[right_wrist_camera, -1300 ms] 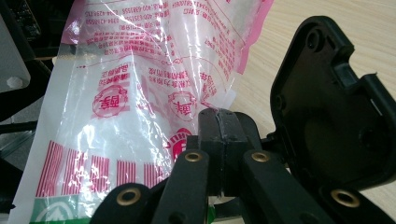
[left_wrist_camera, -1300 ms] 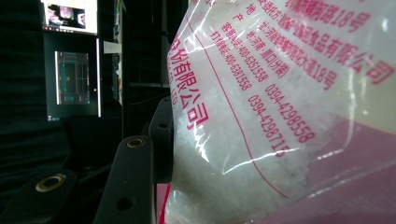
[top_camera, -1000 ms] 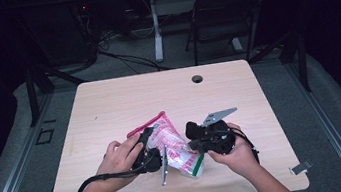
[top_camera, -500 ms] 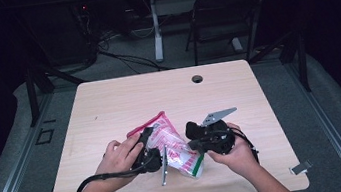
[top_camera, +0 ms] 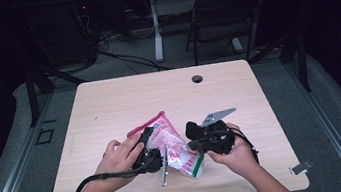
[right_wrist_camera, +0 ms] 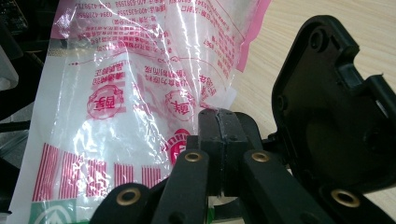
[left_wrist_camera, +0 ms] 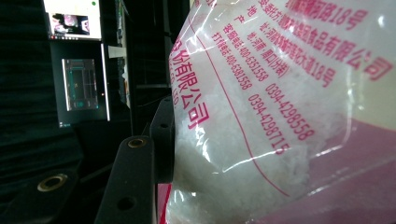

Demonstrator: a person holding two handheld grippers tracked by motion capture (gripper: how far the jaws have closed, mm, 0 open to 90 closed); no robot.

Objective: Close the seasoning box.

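A clear plastic bag (top_camera: 169,144) with pink print and white grains inside is held just above the table's front, between two hands. My left gripper (top_camera: 149,147) is shut on the bag's left side. In the left gripper view one black finger (left_wrist_camera: 161,135) presses against the bulging bag (left_wrist_camera: 280,116). My right gripper (top_camera: 193,137) meets the bag from the right. Its jaws stand tight together in the right gripper view (right_wrist_camera: 218,116), pinching the film of the bag (right_wrist_camera: 140,84). A black part of the left gripper (right_wrist_camera: 327,102) stands close beside them.
The wooden table (top_camera: 124,102) has a round cable hole (top_camera: 197,78) near its far edge. A folding chair (top_camera: 228,17) and floor cables (top_camera: 122,57) lie beyond it. Lit monitors (left_wrist_camera: 81,84) glow in the dark background.
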